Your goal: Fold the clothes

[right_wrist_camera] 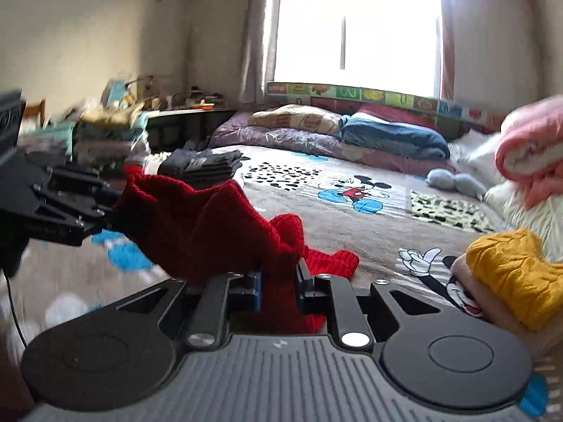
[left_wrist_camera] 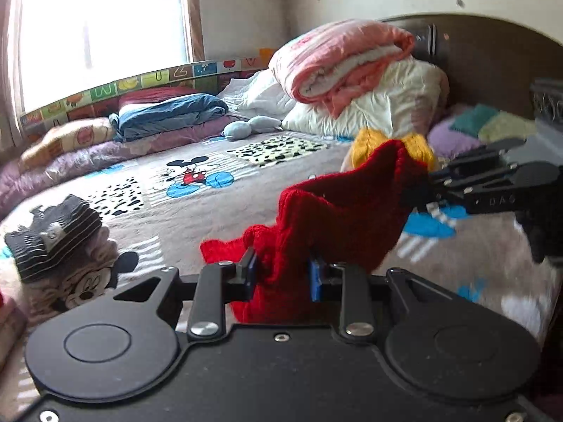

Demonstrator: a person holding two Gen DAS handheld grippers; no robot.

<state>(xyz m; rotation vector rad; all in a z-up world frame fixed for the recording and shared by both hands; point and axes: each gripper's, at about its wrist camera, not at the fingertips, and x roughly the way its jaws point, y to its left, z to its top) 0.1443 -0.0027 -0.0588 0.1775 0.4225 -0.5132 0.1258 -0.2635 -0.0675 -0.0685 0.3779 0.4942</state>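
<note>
Left of the red sweater (left_wrist_camera: 330, 211), a folded striped garment (left_wrist_camera: 52, 235) already lies on the bed (left_wrist_camera: 211, 211). The sweater itself hangs unfolded above the bed, the left gripper (left_wrist_camera: 281, 274) and right gripper (right_wrist_camera: 278, 285) each with fingers clamped on one edge. Right of it, a yellow sweater (right_wrist_camera: 517, 274) looks folded.

The letters "DAG" stand in pale print on the black side of the right gripper (left_wrist_camera: 427, 190) as seen from the left wrist view, though the blur may hide further letters. On the colourful picture-tile border (left_wrist_camera: 140, 82) under the window, single characters show, one reading "U" and another perhaps "Z". The rest is too blurred to read.
</note>
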